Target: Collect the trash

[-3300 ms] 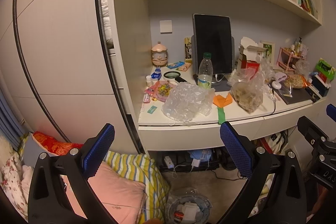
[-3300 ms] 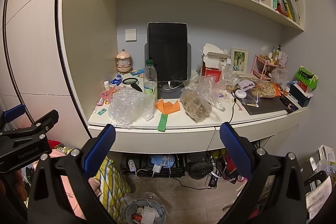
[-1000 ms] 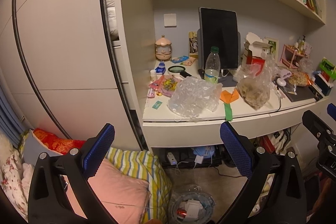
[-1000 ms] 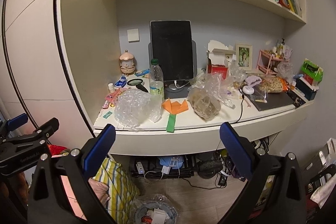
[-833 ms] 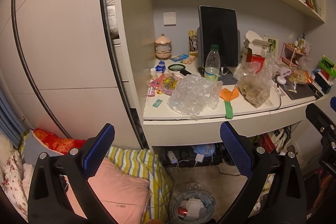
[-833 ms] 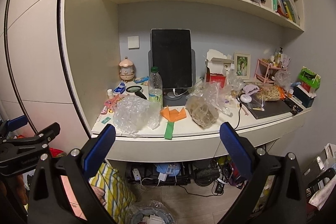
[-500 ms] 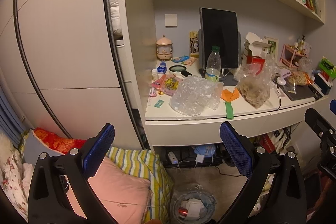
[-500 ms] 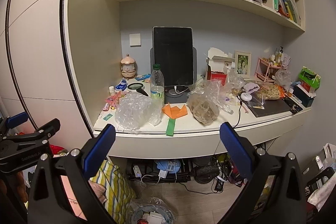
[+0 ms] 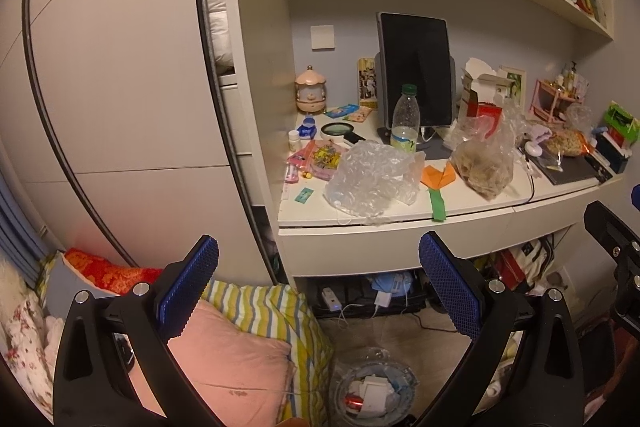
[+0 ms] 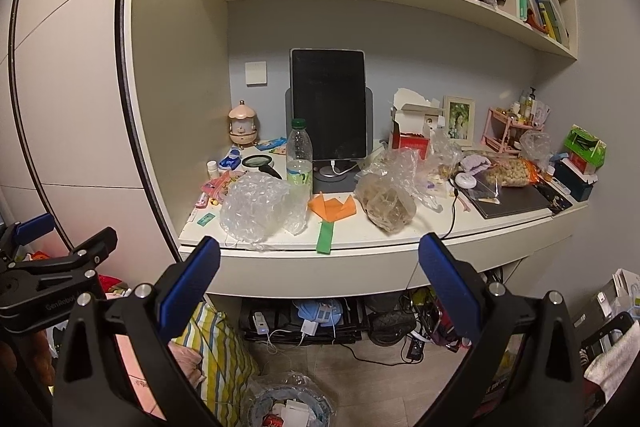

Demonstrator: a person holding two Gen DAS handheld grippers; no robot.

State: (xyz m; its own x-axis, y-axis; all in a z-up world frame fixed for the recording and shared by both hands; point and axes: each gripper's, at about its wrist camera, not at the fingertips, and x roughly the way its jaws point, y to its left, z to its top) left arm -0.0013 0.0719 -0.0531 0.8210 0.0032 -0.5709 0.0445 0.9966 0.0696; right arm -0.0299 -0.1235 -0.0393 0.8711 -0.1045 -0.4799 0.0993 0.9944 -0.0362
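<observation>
1. Right wrist view: crumpled bubble wrap lies at the front left of the surface, touching a clear bottle.
2. An orange and green paper flower lies just beside it, then a clear bag of brownish stuff.
3. A lined bin with rubbish stands on the floor below.
4. Right tool gapes wide, empty.
5. Left wrist view: left tool also wide, holding nothing, well short of the surface.
</observation>
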